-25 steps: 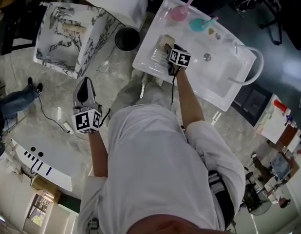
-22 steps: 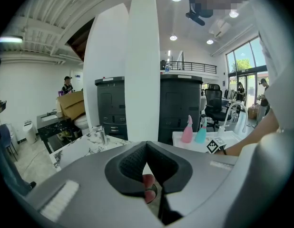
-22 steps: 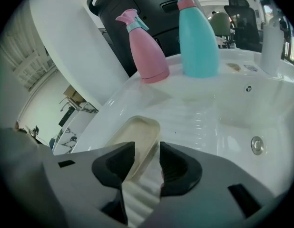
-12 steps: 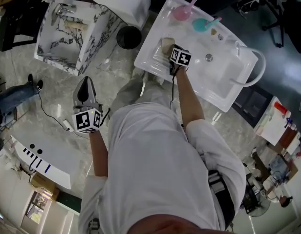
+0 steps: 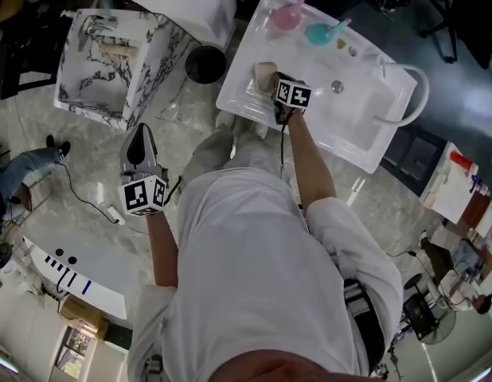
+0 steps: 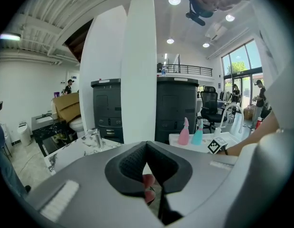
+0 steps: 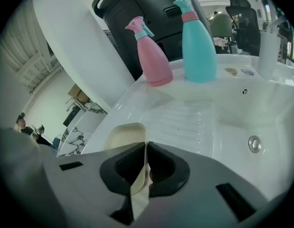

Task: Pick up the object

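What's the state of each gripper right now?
Left gripper: jaws closed, nothing held.
Right gripper: jaws closed on the rim of the beige dish.

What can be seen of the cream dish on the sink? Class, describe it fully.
The cream dish is a shallow, rounded-corner tray, smooth and plastic-looking, apparently empty. It is at the ribbed drainer of the white sink. The right gripper has its jaws shut on the near rim; whether the dish is lifted cannot be told.

Pale marbled floor lies underfoot, a marble-patterned washstand and black bin standing on it. White columns rise toward ceiling spotlights; tall windows brighten the far side.
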`<state>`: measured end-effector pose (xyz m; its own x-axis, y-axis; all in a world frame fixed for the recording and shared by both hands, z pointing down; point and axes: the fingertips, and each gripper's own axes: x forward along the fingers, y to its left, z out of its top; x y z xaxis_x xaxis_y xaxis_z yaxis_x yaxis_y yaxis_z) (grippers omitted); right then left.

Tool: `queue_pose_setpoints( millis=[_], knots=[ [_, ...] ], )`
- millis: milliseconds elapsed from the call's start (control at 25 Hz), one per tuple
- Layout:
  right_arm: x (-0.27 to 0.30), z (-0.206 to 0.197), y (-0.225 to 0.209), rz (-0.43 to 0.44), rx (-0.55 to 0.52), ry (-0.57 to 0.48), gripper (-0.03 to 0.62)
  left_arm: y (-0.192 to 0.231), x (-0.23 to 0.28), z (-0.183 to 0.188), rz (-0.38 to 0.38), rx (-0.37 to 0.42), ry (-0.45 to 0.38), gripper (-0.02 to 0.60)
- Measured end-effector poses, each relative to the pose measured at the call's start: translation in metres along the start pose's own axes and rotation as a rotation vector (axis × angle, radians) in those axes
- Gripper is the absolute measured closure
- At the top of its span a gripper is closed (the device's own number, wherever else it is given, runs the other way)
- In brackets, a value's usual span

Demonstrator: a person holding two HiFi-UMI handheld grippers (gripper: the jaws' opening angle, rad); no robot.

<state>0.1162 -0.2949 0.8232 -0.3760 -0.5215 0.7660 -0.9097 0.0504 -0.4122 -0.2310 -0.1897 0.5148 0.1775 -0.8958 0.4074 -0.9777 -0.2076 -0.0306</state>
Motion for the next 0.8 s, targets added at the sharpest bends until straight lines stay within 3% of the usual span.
queue_pose_setpoints(
  millis=[400, 800],
  knots=[
    [-0.06, 0.035, 0.011, 0.027, -0.012, -0.147, 0.572, -0.028, 0.03, 0.019, -0.164, 0.028, -0.049, 0.581],
    [-0.155, 0.093, 0.031, 0.015, -0.07, -0.407, 0.572, -0.062, 0.067, 0.052, -0.318, 0.085, -0.111, 0.581]
  ],
)
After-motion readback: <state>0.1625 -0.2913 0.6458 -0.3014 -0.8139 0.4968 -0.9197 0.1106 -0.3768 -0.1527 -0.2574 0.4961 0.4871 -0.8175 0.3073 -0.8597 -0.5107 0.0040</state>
